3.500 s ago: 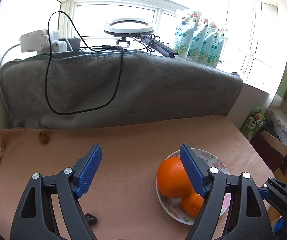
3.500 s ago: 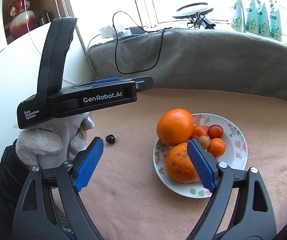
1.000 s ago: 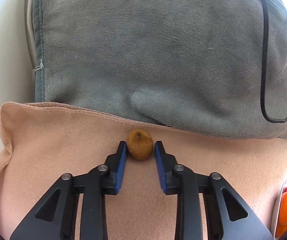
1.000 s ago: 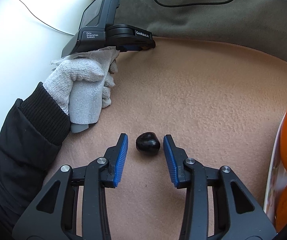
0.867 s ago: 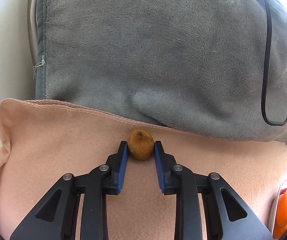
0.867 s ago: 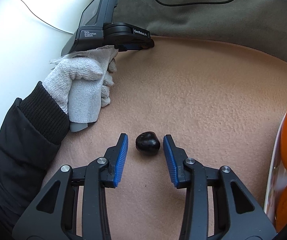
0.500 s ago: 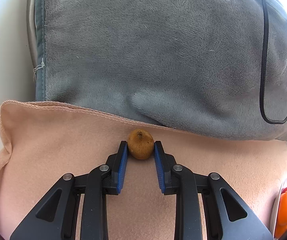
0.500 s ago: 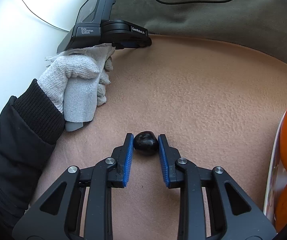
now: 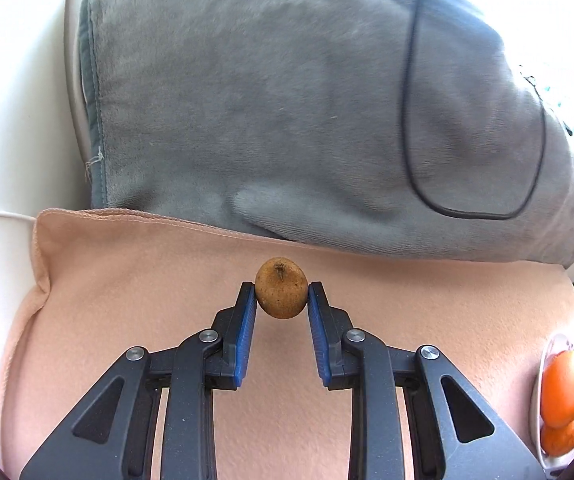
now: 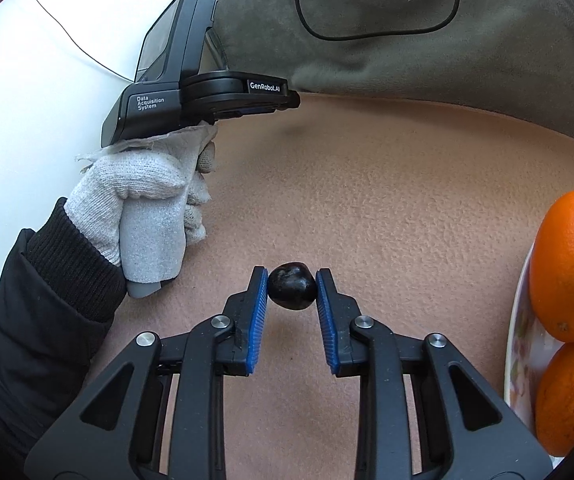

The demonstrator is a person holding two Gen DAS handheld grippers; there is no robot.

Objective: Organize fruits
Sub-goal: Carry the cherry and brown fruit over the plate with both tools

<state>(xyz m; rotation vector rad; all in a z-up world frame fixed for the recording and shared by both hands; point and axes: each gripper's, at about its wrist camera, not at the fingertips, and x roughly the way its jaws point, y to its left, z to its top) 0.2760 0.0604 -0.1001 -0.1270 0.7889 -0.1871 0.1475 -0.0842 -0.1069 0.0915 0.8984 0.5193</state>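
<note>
1. Grip status: left tool is clamped on a small brown fruit; both blue pads press its flanks at mid-height, which likely keeps the round body from rolling out.
2. Right tool is clamped on a small dark fruit in the same manner, near the pad tips.
3. Location: brown fruit sits just above the peach cloth, close to the grey blanket. Dark fruit sits low over the same cloth; contact with it cannot be confirmed.
4. Orientation: brown fruit's stem end faces up and toward the camera; its long axis runs roughly vertical, across the pads. Dark fruit's long axis lies between the pads.
5. Destination, as judged: plate holding the oranges, at the right edge.
</note>
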